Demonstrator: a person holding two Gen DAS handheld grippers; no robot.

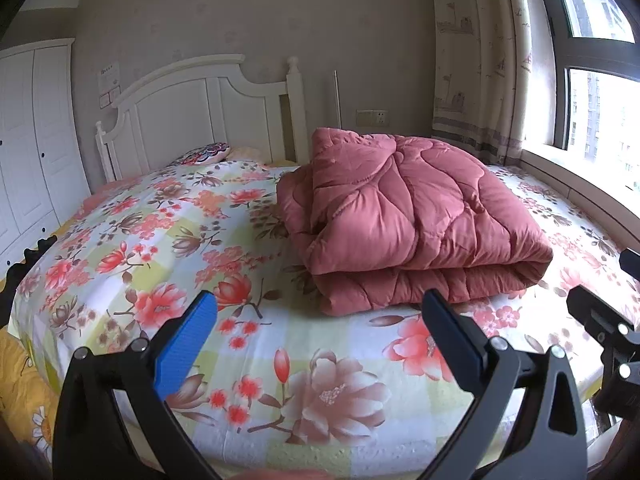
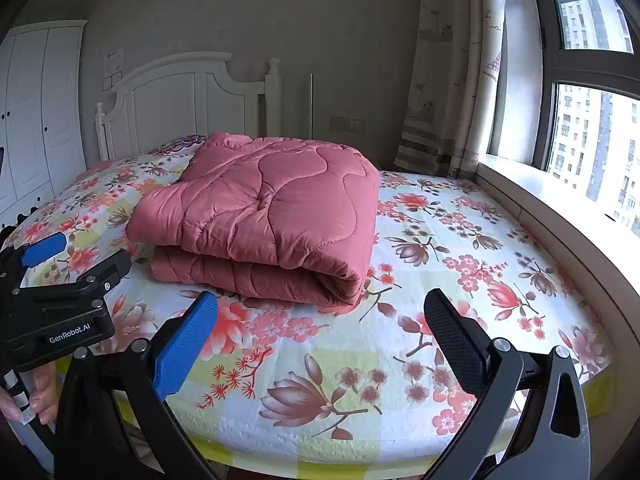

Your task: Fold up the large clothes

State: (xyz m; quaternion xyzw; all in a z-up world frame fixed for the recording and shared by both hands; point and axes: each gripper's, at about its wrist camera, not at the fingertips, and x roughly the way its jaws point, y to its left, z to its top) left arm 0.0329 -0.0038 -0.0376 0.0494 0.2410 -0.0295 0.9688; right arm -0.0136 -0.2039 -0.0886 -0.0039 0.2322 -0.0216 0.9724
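Bedroom with a white panelled headboard (image 1: 200, 108) against a beige wall, a patterned curtain (image 1: 476, 60) and a bright window to the right.

Left wrist view: a floral bedsheet in pink, yellow and white (image 1: 160, 240) covers the mattress. The left gripper (image 1: 318, 320) hovers above the near edge of the bed, its blue-padded fingers spread wide and holding nothing. Ahead of it and slightly to its right, well apart from the fingertips, lies the thick dusty-pink quilted comforter (image 1: 412, 216), folded into a bulky stack with a rounded fold facing the gripper. Its upper layers look puffy and uneven at the left, so the fold seems done but loose. At the far right edge, part of the right gripper's black body is visible.

Right wrist view: the right gripper (image 2: 320, 316) also hangs released and empty over the sheet near the foot of the bed. The comforter sits ahead and a little to its left, not touched, its top smooth and squarish from this side. To the left, the other gripper's black body and a blue pad show, with bare fingers (image 2: 40, 392) wrapped on its handle. Both tools being empty and drawn back suggests the folding is finished, or a final tidy remains.
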